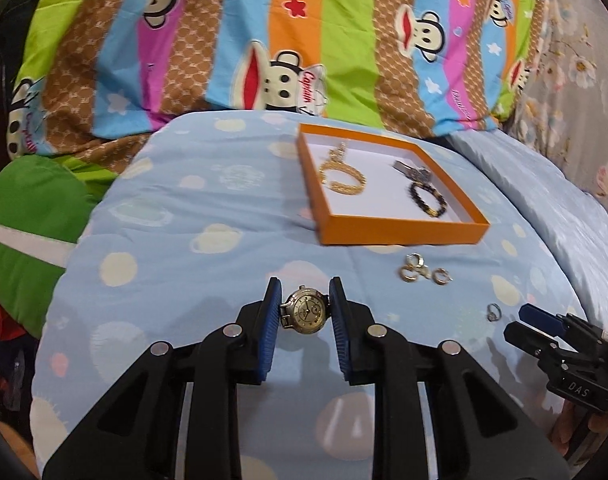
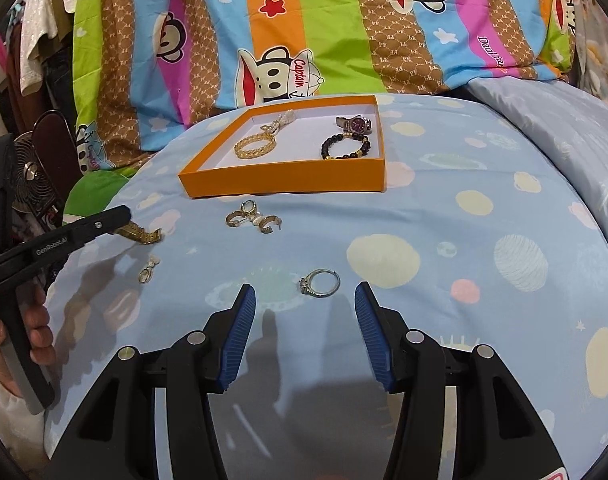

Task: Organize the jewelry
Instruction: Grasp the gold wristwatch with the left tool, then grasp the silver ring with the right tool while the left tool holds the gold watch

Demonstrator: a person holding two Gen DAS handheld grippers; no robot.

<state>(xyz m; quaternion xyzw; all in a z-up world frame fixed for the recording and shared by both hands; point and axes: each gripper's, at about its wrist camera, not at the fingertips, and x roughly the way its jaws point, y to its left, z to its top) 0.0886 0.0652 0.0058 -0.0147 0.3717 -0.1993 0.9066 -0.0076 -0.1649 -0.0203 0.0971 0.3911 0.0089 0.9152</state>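
Note:
My left gripper [image 1: 304, 304] is shut on a gold-faced wristwatch [image 1: 306, 314], held just above the blue bedspread; its gold band [image 2: 142, 234] shows under the left gripper in the right wrist view. An orange tray [image 1: 400, 230] [image 2: 280, 182] holds a gold bracelet [image 1: 340, 178] [image 2: 254, 146], a purple-faced watch [image 2: 354, 124] and a black bead bracelet [image 1: 428, 200] [image 2: 346, 146]. Gold hoop earrings [image 1: 422, 270] [image 2: 252, 220] lie in front of the tray. My right gripper [image 2: 304, 308] is open, just short of a silver ring [image 2: 322, 279] [image 1: 493, 312].
A small pearl earring [image 2: 148, 270] lies on the bedspread left of the ring. A striped cartoon-monkey quilt [image 1: 304, 40] rises behind the tray. A green cushion [image 1: 28, 216] lies at the left, and a small fan [image 2: 32, 172] stands beyond the bed edge.

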